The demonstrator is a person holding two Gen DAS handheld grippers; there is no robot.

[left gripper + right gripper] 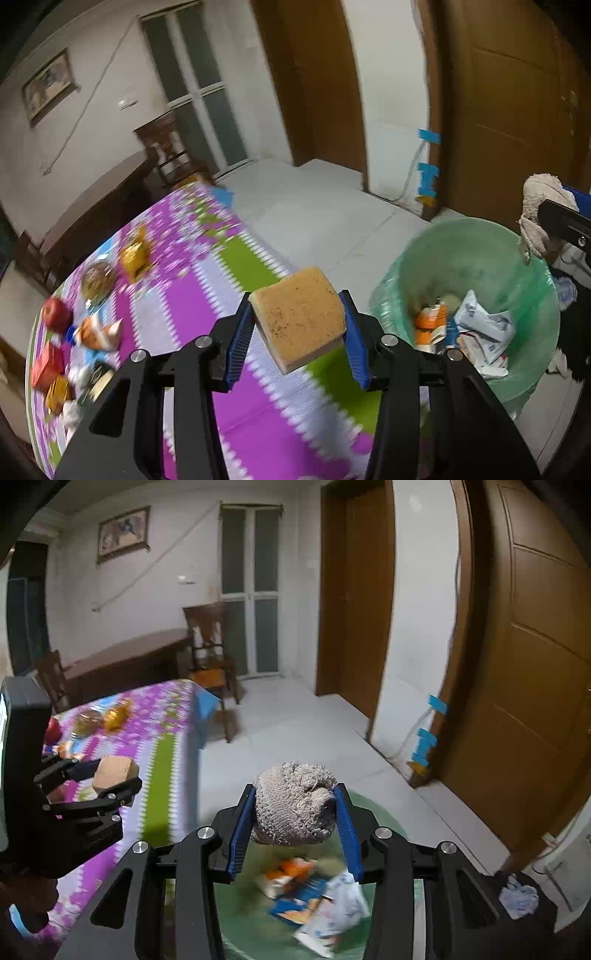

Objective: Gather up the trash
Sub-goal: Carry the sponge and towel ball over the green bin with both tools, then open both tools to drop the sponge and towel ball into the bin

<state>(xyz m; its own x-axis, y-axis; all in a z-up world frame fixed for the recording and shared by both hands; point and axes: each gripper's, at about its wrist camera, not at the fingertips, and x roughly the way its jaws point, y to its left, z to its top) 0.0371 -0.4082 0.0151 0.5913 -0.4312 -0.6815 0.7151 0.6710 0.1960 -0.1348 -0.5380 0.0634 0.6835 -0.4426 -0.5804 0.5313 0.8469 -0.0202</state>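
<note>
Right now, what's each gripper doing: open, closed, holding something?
Left gripper: closed on the sponge.
Right gripper: closed on the balled-up cloth.

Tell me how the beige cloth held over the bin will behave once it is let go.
Probably floppy: the cloth bulges in a bunched wad between the right gripper pads. Likely light, since its looped weave looks airy. It should drop into the green-lined bin without rolling, though a loose fold might snag.

Each gripper, left gripper [299, 325] and right gripper [295, 812], is a black frame of angular linked arms with cut-out windows. Round silver screw heads [202, 341] sit at the joints. At the tips, two ribbed blue pads [242, 830] face each other.
</note>
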